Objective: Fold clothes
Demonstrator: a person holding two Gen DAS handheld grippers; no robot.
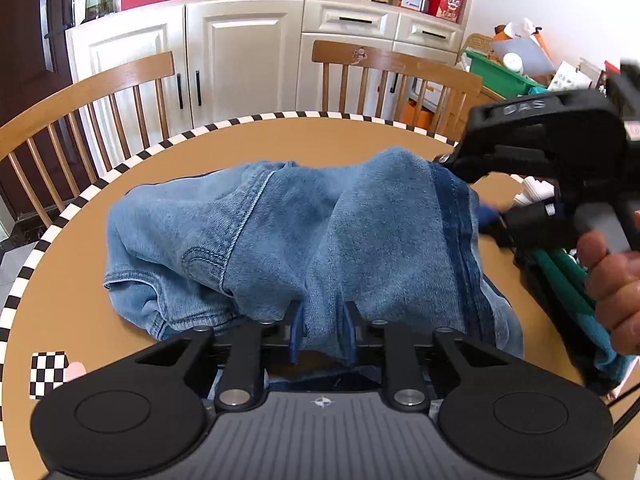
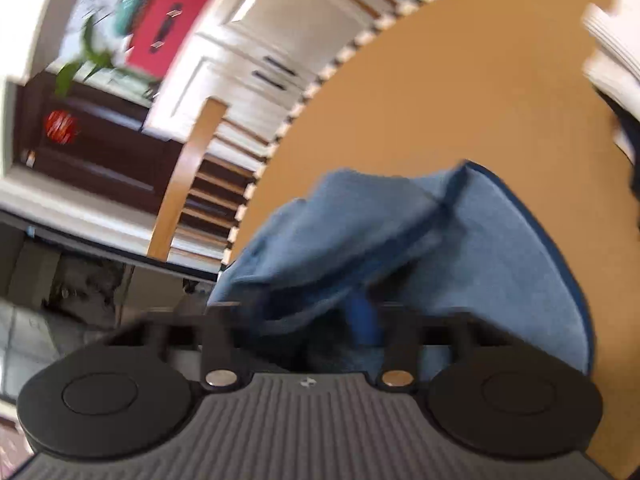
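Observation:
A pair of light blue jeans (image 1: 304,240) lies bunched on the round tan table (image 1: 240,140). My left gripper (image 1: 323,330) is shut on a fold of the jeans at the near edge, with denim pinched between its blue pads. My right gripper (image 1: 486,210) comes in from the right in the left wrist view and grips the dark hem side of the jeans. In the blurred right wrist view the jeans (image 2: 500,248) drape over my right gripper (image 2: 352,328), whose blue finger (image 2: 366,320) presses into the cloth.
The table has a black-and-white checked rim (image 1: 120,168). Two wooden chairs (image 1: 100,112) stand behind it, in front of white cabinets (image 1: 240,52). A stack of folded clothes (image 1: 568,272) lies at the table's right. A checkered marker (image 1: 47,374) sits near left.

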